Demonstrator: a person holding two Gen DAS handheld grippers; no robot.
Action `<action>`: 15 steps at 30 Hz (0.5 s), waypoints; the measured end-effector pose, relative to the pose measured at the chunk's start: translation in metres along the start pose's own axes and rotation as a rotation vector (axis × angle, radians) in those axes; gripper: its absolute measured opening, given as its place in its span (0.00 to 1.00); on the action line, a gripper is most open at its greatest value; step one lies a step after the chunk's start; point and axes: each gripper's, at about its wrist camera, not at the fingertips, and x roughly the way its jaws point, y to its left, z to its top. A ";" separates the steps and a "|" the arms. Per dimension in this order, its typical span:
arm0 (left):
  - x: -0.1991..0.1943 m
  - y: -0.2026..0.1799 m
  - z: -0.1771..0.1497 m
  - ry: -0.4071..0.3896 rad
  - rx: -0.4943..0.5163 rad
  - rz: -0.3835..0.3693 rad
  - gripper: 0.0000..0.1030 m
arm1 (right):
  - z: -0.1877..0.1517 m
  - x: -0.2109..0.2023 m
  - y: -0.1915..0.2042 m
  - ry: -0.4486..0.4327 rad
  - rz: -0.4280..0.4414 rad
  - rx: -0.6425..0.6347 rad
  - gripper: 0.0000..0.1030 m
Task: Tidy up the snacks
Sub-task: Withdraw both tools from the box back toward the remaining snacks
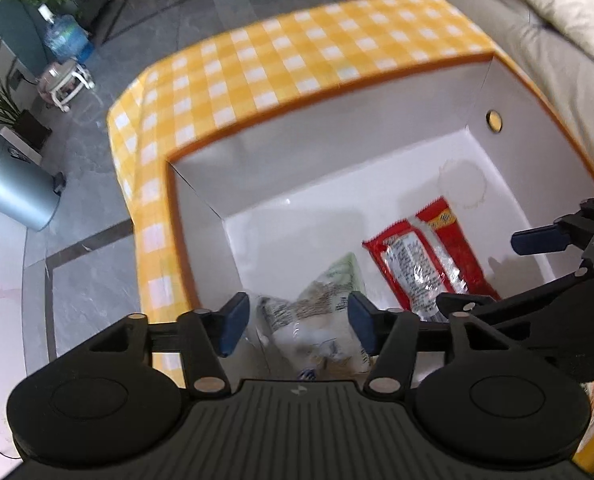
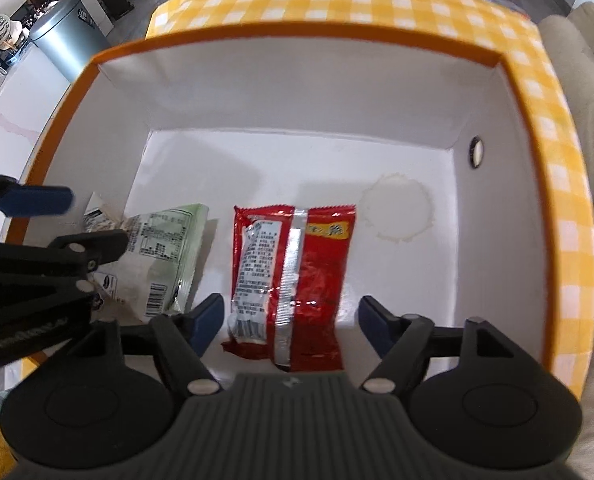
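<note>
A white box with an orange rim (image 1: 321, 96) (image 2: 297, 38) stands on a yellow checked tablecloth (image 1: 281, 52). A red snack packet (image 1: 425, 260) (image 2: 293, 268) and a green-white snack packet (image 1: 325, 312) (image 2: 161, 256) lie on its floor. My left gripper (image 1: 297, 326) is open above the green-white packet, its pads either side of it and apart from it. My right gripper (image 2: 291, 324) is open above the red packet, not touching it. Each gripper shows in the other's view, at the right edge (image 1: 545, 240) and the left edge (image 2: 37, 200).
A round paper disc (image 2: 397, 208) lies on the box floor at the back right. The box's right wall has a round hole (image 2: 477, 152). A cream sofa (image 1: 557, 28) is to the right. A grey bin (image 1: 13, 188) and a water bottle (image 1: 63, 38) stand on the floor.
</note>
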 end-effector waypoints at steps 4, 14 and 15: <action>-0.025 0.002 -0.003 -0.080 -0.020 -0.020 0.71 | -0.004 -0.022 0.002 -0.064 -0.015 -0.023 0.79; -0.087 0.005 -0.030 -0.305 -0.074 -0.023 0.75 | -0.035 -0.098 -0.005 -0.316 -0.028 0.026 0.86; -0.091 0.004 -0.034 -0.324 -0.068 -0.026 0.75 | -0.039 -0.107 -0.006 -0.337 -0.024 0.035 0.86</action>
